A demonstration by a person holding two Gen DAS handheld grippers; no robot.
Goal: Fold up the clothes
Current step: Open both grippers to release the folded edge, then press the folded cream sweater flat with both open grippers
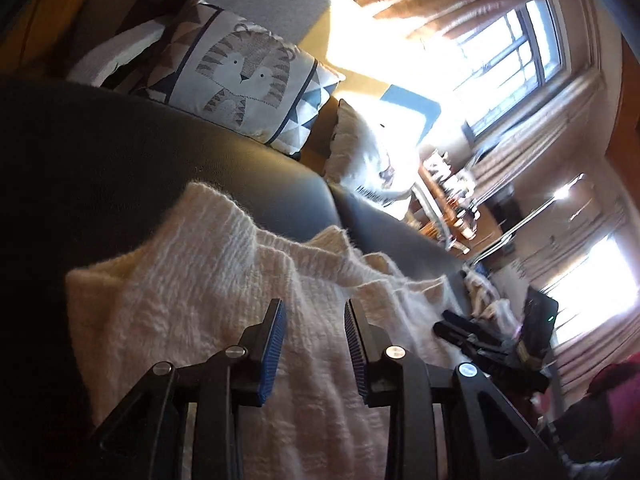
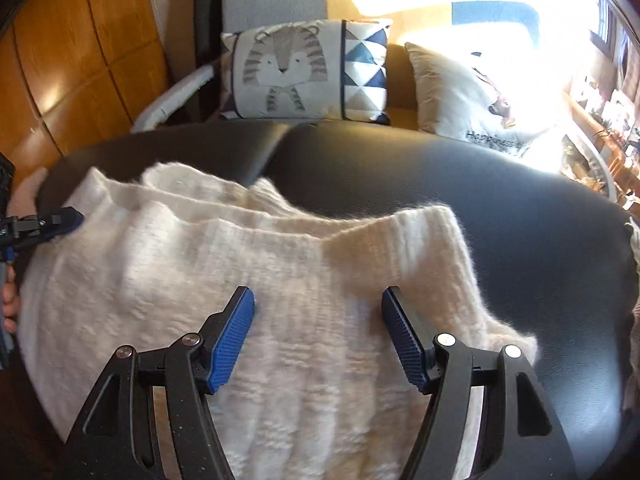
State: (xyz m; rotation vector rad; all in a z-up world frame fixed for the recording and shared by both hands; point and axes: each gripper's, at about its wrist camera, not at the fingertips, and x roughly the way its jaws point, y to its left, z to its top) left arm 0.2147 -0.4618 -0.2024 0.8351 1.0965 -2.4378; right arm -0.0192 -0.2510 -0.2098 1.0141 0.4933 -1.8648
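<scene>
Cream knit sweater (image 2: 256, 280) lying part-folded on black leather seat (image 2: 500, 208); both tongs off it, nothing gripped.

Near: right gripper (image 2: 318, 320) over sweater's near-right area, jaws wide apart, pads clear of fabric, nothing between them but knit below. Left gripper (image 1: 316, 332) over sweater's left side, jaws narrower but w/ a clear gap, empty; its blue tip also shows at the garment's left edge in right-wrist view. Mid: sweater spans seat's near-left portion, ribbed hem/folded layers toward seat's middle, one corner trailing toward near-right edge. Judged: soft, fuzzy, light-to-medium wt, limp, will sag and stretch if lifted by one point; not fragile, not slippery. Best hold: ribbed edges or corners, both tongs, pinching all layers. Far: tiger cushion (image 2: 304, 72) and white cushion (image 2: 472, 96) behind seat's back edge.
</scene>
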